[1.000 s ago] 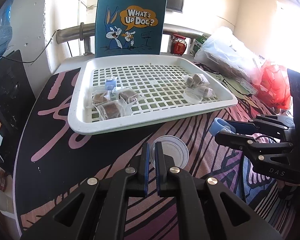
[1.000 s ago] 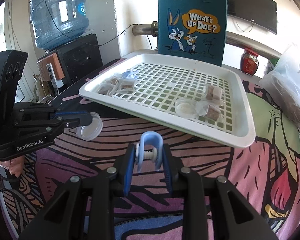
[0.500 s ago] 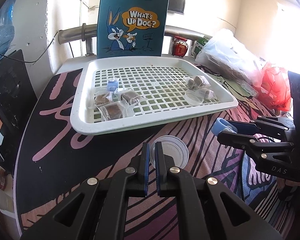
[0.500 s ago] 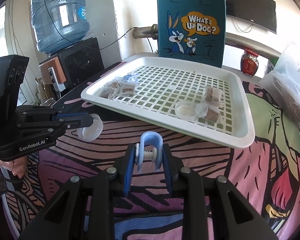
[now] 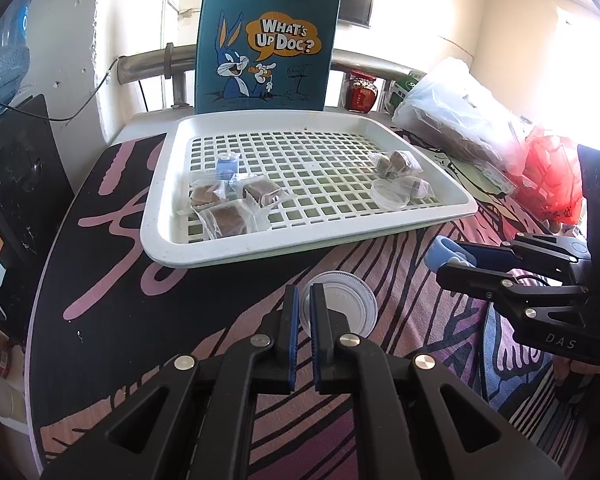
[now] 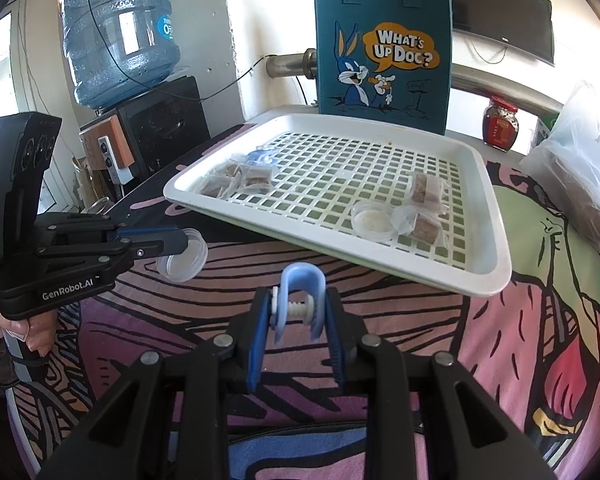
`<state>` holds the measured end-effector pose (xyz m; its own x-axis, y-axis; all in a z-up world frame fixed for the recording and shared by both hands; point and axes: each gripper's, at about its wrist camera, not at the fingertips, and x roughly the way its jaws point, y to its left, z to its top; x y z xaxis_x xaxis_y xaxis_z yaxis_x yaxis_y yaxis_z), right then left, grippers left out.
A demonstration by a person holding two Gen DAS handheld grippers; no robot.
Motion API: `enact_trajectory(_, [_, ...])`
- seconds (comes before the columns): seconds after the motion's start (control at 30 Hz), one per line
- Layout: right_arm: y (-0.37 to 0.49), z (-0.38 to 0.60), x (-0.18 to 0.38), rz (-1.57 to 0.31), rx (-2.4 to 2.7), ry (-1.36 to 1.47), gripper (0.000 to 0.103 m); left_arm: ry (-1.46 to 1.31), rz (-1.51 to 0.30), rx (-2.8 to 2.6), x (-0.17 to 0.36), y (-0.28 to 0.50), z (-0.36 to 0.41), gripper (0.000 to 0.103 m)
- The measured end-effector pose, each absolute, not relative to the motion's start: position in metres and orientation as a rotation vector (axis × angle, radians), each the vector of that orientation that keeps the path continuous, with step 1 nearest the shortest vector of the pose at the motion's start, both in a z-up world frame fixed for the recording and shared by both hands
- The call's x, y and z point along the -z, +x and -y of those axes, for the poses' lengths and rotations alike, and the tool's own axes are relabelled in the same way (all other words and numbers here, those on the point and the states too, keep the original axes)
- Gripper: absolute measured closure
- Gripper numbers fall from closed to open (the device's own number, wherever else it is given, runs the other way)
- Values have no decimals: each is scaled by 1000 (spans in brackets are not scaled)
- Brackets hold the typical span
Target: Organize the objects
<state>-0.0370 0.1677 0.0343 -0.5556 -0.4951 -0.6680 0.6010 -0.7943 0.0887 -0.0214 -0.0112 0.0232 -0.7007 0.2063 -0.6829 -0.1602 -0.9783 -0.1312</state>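
My left gripper point(image 5: 305, 312) is shut on the rim of a clear round plastic cup point(image 5: 342, 307), held above the patterned tablecloth; the cup also shows in the right wrist view point(image 6: 182, 257). My right gripper point(image 6: 298, 312) is shut on a light blue U-shaped clip point(image 6: 300, 300) with a white screw; the clip shows in the left wrist view point(image 5: 444, 250). Ahead lies a white grid tray point(image 5: 172, 236) holding wrapped brown snacks point(image 5: 228, 216), a small blue item point(image 5: 226, 166), another clear cup point(image 5: 390, 196) and more wrapped snacks point(image 6: 424, 188).
A blue "What's Up Doc?" bag point(image 6: 384, 48) stands behind the tray. A red jar point(image 6: 500, 128) and plastic bags point(image 5: 456, 116) lie at the right. A water bottle point(image 6: 116, 32) and a black dispenser point(image 6: 160, 124) stand left of the table.
Both grippers have drawn back slightly and risen a little with their objects; the tray looks a bit farther away. Grips are unchanged.
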Motion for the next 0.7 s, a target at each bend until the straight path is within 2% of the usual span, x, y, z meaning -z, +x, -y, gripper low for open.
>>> enact_trajectory(0.7, [-37,-165,-33,-194,2311,936,77,-1112,95,-2719,-20,-22,10,99])
